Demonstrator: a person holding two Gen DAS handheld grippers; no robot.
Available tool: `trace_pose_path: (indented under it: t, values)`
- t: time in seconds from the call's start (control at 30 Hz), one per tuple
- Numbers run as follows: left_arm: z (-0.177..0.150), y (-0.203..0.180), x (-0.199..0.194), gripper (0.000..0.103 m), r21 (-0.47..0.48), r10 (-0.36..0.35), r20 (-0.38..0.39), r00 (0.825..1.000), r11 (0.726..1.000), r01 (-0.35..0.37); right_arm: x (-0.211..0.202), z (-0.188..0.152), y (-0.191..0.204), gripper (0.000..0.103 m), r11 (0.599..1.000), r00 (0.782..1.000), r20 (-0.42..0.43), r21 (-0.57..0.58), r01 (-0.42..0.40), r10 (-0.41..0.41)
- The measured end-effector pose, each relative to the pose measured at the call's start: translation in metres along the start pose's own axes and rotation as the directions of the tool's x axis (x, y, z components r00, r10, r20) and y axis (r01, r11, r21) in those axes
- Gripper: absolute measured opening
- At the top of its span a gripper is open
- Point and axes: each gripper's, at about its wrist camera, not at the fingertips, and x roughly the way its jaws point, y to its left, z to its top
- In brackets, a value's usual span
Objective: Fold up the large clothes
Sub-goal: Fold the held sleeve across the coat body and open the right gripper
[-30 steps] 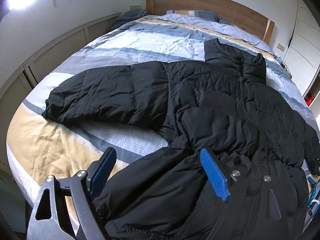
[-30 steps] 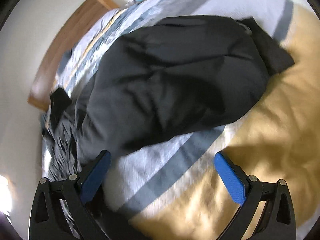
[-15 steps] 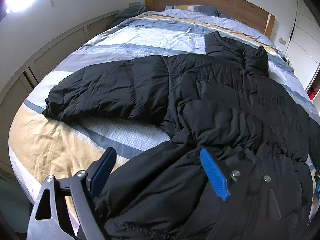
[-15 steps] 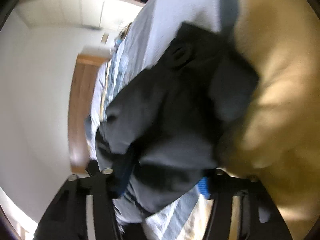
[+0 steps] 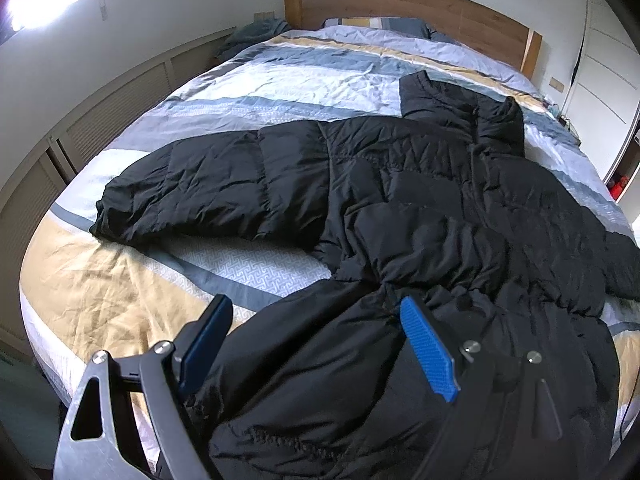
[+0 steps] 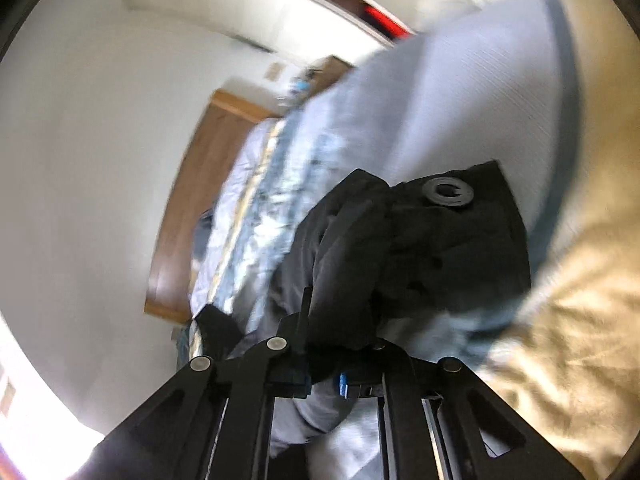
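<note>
A large black puffer jacket [image 5: 420, 208] lies spread on the bed, one sleeve [image 5: 192, 196] stretched to the left, collar toward the headboard. My left gripper [image 5: 320, 344] is open, its blue pads straddling the jacket's lower hem near the bed's front edge. In the blurred right wrist view my right gripper [image 6: 324, 380] is shut on a cuff of the black jacket [image 6: 420, 248], which bunches up above the fingers and shows a round black snap [image 6: 450, 191].
The bed [image 5: 92, 292] has a striped blue, grey and tan cover and a wooden headboard [image 5: 400, 4]. Panelled wall units [image 5: 120, 100] run along the left. White wardrobe doors [image 5: 604, 76] stand at the right.
My right gripper has closed on the jacket's cuff and swung, its view turning toward the wall and headboard. My left gripper stays open over the hem, shifted only slightly.
</note>
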Motion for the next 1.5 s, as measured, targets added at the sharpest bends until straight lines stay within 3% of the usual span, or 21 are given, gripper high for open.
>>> trace_pose_path:
  t: [0.2,0.37,0.53,0.83,0.93,1.0,1.17,1.37,1.5]
  values:
    - [-0.002,0.007,-0.017,0.086,-0.023,-0.010,0.026,1.000,1.000,0.011,-0.012,0.011,0.087,0.009,0.962,0.991,-0.041,-0.240,-0.131,0.125]
    - [-0.004,0.014,-0.028,0.086,-0.034,-0.013,0.039,0.999,0.999,0.014,-0.012,-0.013,0.150,0.009,0.885,0.973,-0.136,-0.407,-0.225,0.185]
    - [-0.003,0.024,-0.038,0.086,-0.053,-0.002,0.052,0.999,0.999,0.004,-0.008,-0.046,0.186,0.009,0.798,0.951,-0.254,-0.528,-0.291,0.179]
    - [-0.002,0.034,-0.053,0.086,-0.068,0.010,0.076,0.997,0.998,-0.005,0.002,-0.119,0.208,0.009,0.629,0.909,-0.415,-0.696,-0.345,0.040]
    - [-0.004,0.035,-0.056,0.086,-0.071,0.004,0.077,0.997,0.998,0.001,0.006,-0.148,0.211,0.009,0.550,0.894,-0.448,-0.755,-0.358,-0.033]
    - [-0.005,0.037,-0.058,0.086,-0.074,0.005,0.078,0.997,0.997,0.001,0.018,-0.186,0.215,0.009,0.489,0.887,-0.453,-0.797,-0.355,-0.095]
    - [-0.008,0.045,-0.063,0.086,-0.082,0.013,0.082,0.997,0.997,-0.006,0.045,-0.241,0.199,0.009,0.390,0.838,-0.492,-0.838,-0.382,-0.235]
    - [-0.014,0.054,-0.071,0.086,-0.085,0.021,0.086,0.996,0.996,-0.014,0.072,-0.292,0.165,0.014,0.341,0.792,-0.485,-0.864,-0.370,-0.370]
    - [-0.018,0.057,-0.076,0.086,-0.095,0.018,0.089,0.996,0.995,-0.010,0.075,-0.302,0.156,0.017,0.334,0.784,-0.479,-0.870,-0.364,-0.395]
